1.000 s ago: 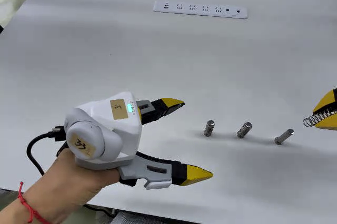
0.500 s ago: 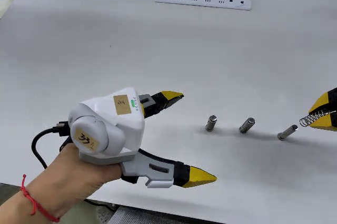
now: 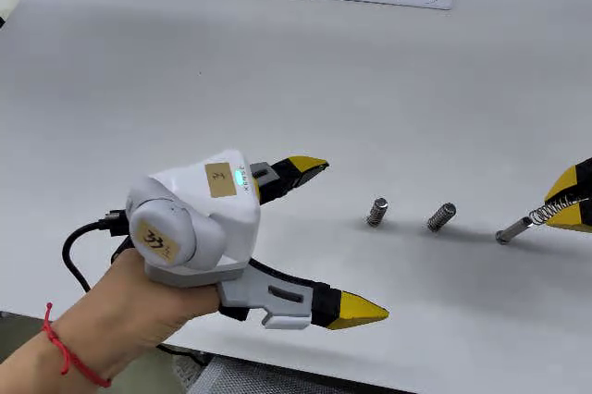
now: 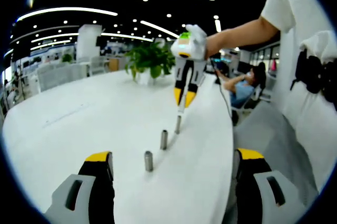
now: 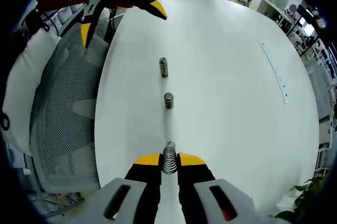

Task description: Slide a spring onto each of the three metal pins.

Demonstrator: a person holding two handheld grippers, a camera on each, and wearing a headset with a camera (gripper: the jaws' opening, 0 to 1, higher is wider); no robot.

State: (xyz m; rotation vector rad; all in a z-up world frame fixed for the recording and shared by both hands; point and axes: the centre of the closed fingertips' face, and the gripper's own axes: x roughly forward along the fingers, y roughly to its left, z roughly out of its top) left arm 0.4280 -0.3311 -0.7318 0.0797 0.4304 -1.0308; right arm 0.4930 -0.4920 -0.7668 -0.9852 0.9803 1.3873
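The left gripper (image 3: pixel 351 239) is held nearest, its jaws wide apart and empty; it is best left clear of the work. Past it, two sprung pins (image 3: pixel 377 212) are stood in a row. At the bare pin (image 3: pixel 511 230) the spring (image 3: pixel 546 212) is pinched in the nearly closed right gripper (image 3: pixel 561 210), its free end at the pin's tip. The spring should be lined up with the pin, pushed straight on, and released only once seated.

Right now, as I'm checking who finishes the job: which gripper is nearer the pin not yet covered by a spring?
Right. The right gripper holds its spring at the end of that pin; the left gripper hangs open beyond the two sprung pins.
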